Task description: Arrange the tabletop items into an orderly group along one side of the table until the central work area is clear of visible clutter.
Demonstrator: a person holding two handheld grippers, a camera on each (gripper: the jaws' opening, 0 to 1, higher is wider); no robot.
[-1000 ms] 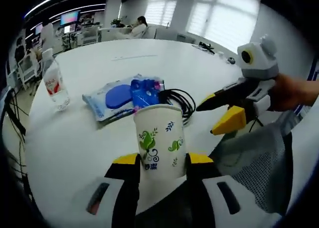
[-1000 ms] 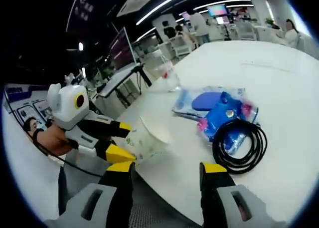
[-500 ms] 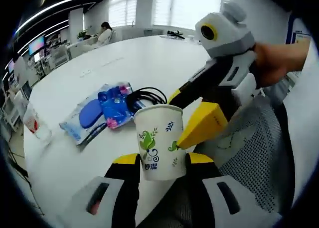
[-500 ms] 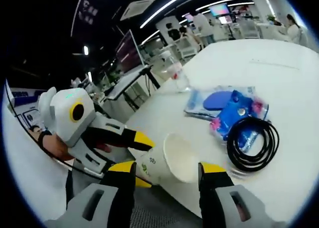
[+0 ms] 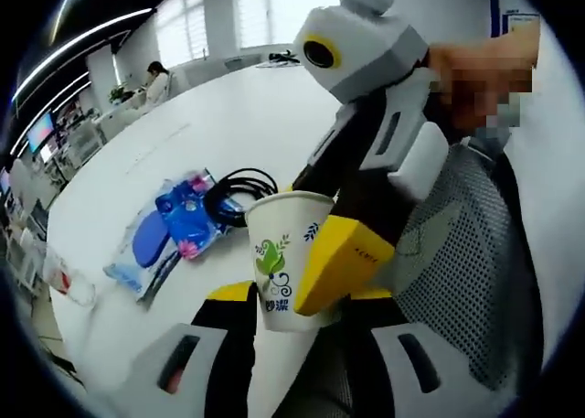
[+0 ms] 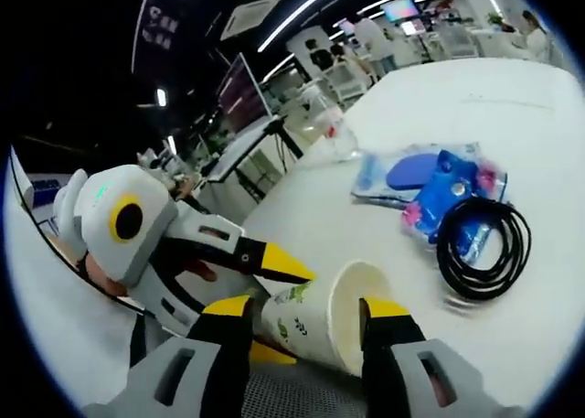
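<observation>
Your cup [image 5: 289,258] sits between the left gripper [image 5: 297,310] jaws, clamped on its lower body, upright in the left gripper view with the mouth at 12 o'clock. In the right gripper view the cup [image 6: 320,319] lies between the right gripper [image 6: 306,316] jaws, mouth facing the camera, long axis running from 9 to 3 o'clock; those jaws flank the rim but whether they press it I cannot tell. In the left gripper view one yellow right jaw overlaps the cup wall at 4 o'clock. So both grippers meet at the cup, held off the worktop [image 6: 475,98] edge. The cable [image 6: 484,247], the blue packets [image 6: 434,185] and the bottle [image 6: 334,130] lie beyond the cup at 1 to 2 o'clock, bunched on the worktop.
</observation>
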